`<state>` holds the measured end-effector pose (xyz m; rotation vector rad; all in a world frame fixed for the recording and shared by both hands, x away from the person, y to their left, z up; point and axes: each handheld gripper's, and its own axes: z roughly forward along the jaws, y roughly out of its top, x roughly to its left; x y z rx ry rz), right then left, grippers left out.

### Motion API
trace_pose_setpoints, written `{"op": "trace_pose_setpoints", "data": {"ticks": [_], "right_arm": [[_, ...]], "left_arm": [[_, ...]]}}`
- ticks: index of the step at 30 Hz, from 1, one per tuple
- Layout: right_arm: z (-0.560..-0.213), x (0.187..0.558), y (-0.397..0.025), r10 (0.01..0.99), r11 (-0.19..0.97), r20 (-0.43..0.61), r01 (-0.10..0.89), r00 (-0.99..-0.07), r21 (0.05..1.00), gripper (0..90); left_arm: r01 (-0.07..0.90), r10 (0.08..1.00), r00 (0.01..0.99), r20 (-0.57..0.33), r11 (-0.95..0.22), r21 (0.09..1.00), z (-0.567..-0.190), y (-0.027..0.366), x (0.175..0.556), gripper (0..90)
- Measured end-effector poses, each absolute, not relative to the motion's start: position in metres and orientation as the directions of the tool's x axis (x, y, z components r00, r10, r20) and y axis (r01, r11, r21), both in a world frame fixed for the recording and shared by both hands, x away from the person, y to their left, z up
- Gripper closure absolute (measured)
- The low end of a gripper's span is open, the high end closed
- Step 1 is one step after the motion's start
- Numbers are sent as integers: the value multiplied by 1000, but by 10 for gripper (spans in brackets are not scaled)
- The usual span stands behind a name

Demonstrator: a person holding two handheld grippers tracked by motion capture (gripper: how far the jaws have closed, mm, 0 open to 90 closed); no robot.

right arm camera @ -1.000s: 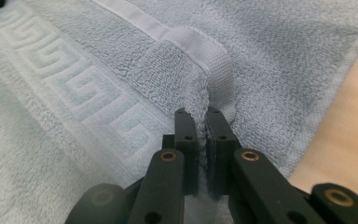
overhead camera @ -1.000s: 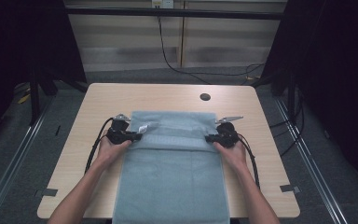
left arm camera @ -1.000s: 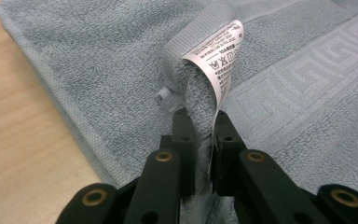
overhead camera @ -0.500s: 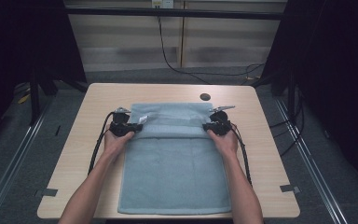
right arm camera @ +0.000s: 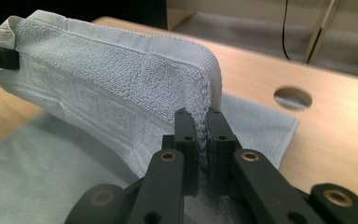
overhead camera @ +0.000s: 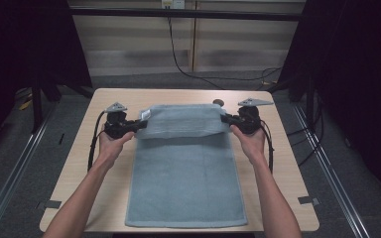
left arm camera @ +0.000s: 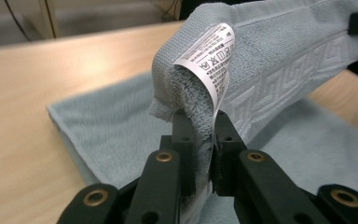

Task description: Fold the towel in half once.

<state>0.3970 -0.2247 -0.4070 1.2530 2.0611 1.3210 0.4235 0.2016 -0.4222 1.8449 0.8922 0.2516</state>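
A pale blue towel point(overhead camera: 186, 183) lies spread on the wooden table point(overhead camera: 84, 173), its near part flat. The towel's other end is lifted and stretched between both grippers above the far part of the towel. My left gripper point(overhead camera: 138, 125) is shut on the towel's left corner point(left arm camera: 193, 100), where a white care label point(left arm camera: 212, 58) curls up. My right gripper point(overhead camera: 225, 119) is shut on the right corner point(right arm camera: 200, 93). The raised edge with its woven band point(right arm camera: 88, 107) hangs taut between them.
A round cable hole point(overhead camera: 219, 103) sits in the table near its far edge, just behind the right gripper. Black cables trail from both grippers. Dark curtains stand at both sides, and metal floor rails point(overhead camera: 20, 163) run beside the table.
Both grippers have carried the held towel end away from the person toward the table's far edge. The towel's near part now lies flat on the table instead of hanging over the front edge.
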Motion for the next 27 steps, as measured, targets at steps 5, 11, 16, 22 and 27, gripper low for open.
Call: {"op": "trace_pose_setpoints", "data": {"ticks": [5, 11, 16, 22, 27], "right_arm": [[-385, 383, -224, 823, 137, 136, 426, -551, 894, 854], [-366, 351, -227, 795, 138, 122, 373, -595, 918, 854], [-353, 326, -232, 783, 141, 103, 336, -614, 931, 854], [-356, 295, -236, 762, 168, 86, 325, -641, 931, 853], [-388, 275, -237, 753, 169, 122, 369, -646, 914, 851]], "left_arm": [[430, 672, 706, -225, -155, 889, -403, 208, 406, 827], [374, 631, 753, -186, -178, 910, -379, 214, 375, 827], [333, 601, 783, -157, -193, 923, -364, 214, 350, 826], [312, 570, 810, -138, -220, 924, -371, 214, 325, 823], [358, 549, 821, -158, -278, 891, -410, 208, 305, 816]]}}
